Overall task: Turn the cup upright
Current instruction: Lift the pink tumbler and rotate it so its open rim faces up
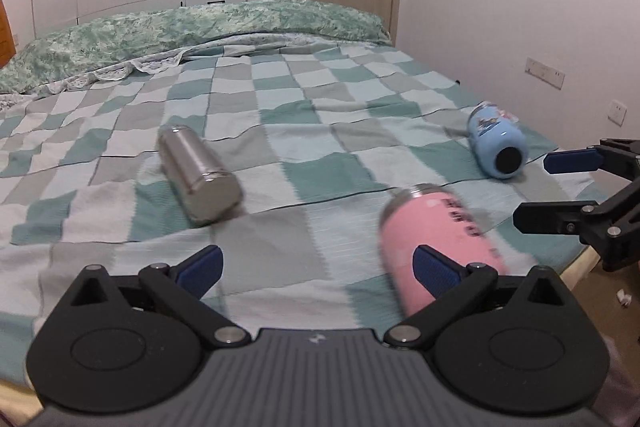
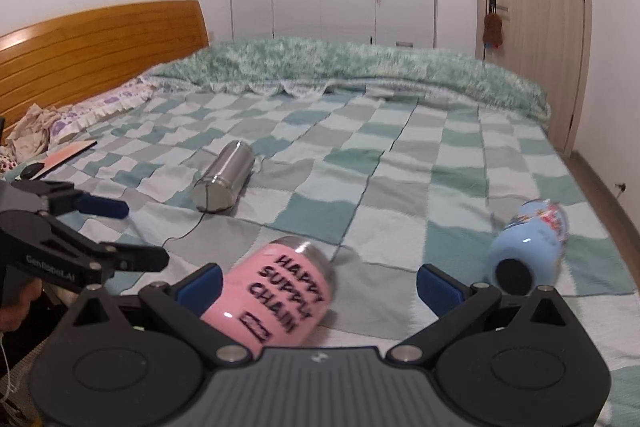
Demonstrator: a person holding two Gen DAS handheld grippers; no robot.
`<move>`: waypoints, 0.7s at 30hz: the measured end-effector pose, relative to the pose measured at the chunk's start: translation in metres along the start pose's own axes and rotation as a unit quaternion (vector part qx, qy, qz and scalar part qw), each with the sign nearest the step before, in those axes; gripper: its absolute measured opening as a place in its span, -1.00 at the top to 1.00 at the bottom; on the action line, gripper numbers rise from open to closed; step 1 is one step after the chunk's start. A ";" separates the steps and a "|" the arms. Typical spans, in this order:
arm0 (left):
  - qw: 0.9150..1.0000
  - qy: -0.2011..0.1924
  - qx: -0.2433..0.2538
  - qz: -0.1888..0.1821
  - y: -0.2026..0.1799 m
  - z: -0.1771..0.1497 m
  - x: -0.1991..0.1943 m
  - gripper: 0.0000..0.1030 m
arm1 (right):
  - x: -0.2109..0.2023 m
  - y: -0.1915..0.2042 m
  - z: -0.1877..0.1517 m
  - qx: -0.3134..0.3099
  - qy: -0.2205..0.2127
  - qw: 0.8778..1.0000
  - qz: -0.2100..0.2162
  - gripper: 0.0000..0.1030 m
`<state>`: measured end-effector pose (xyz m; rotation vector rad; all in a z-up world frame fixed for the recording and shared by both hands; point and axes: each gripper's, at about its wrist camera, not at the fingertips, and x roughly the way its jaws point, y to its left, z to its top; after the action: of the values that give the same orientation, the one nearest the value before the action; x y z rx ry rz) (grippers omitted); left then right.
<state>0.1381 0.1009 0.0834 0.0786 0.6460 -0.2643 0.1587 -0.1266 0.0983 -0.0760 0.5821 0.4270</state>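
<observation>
Three cups lie on their sides on the checked bedspread (image 1: 280, 107). A pink cup (image 1: 436, 235) with black lettering lies nearest, its steel rim pointing away; it also shows in the right wrist view (image 2: 276, 291). A steel cup (image 1: 196, 175) (image 2: 224, 183) lies to the left. A light blue cup (image 1: 496, 143) (image 2: 528, 247) lies to the right, its dark base facing me. My left gripper (image 1: 316, 267) is open and empty, left of the pink cup. My right gripper (image 2: 318, 285) is open and empty, with the pink cup by its left finger.
A green quilt (image 1: 200, 27) is bunched along the far side of the bed. A wooden headboard (image 2: 100, 43), pillows and a flat pink item (image 2: 68, 155) are at the left. The bed's near edge and floor (image 1: 608, 287) are at the right. A thin cable (image 2: 192, 227) runs from the steel cup.
</observation>
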 end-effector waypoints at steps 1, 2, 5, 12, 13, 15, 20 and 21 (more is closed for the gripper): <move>1.000 0.003 0.005 0.001 0.006 0.001 0.001 -1.00 | 0.007 0.005 0.002 0.005 0.010 1.000 -0.003 -1.00; 1.000 0.007 0.009 0.002 0.011 0.001 0.003 -1.00 | 0.013 0.010 0.005 0.010 0.019 1.000 -0.006 -1.00; 1.000 0.013 0.021 -0.001 0.024 0.002 0.007 -1.00 | 0.035 0.019 0.011 0.029 0.055 0.998 -0.020 -1.00; 0.999 0.027 0.031 -0.004 0.045 0.001 0.023 -1.00 | 0.087 0.021 0.019 0.091 0.143 0.985 -0.034 -1.00; 0.999 0.029 0.032 -0.005 0.048 0.001 0.025 -1.00 | 0.094 0.021 0.019 0.098 0.154 0.983 -0.033 -1.00; 0.999 0.035 0.033 -0.006 0.053 -0.001 0.031 -1.00 | 0.106 0.020 0.020 0.106 0.172 0.979 -0.035 -1.00; 0.998 0.046 0.031 -0.008 0.063 -0.001 0.046 -1.00 | 0.129 0.016 0.023 0.132 0.212 0.968 -0.038 -1.00; 0.998 0.047 0.030 -0.009 0.064 -0.001 0.049 -1.00 | 0.132 0.013 0.023 0.140 0.217 0.965 -0.038 -1.00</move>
<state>0.1918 0.1522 0.0526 0.1442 0.7328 -0.2986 0.2646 -0.0612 0.0457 0.0818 1.0623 0.2487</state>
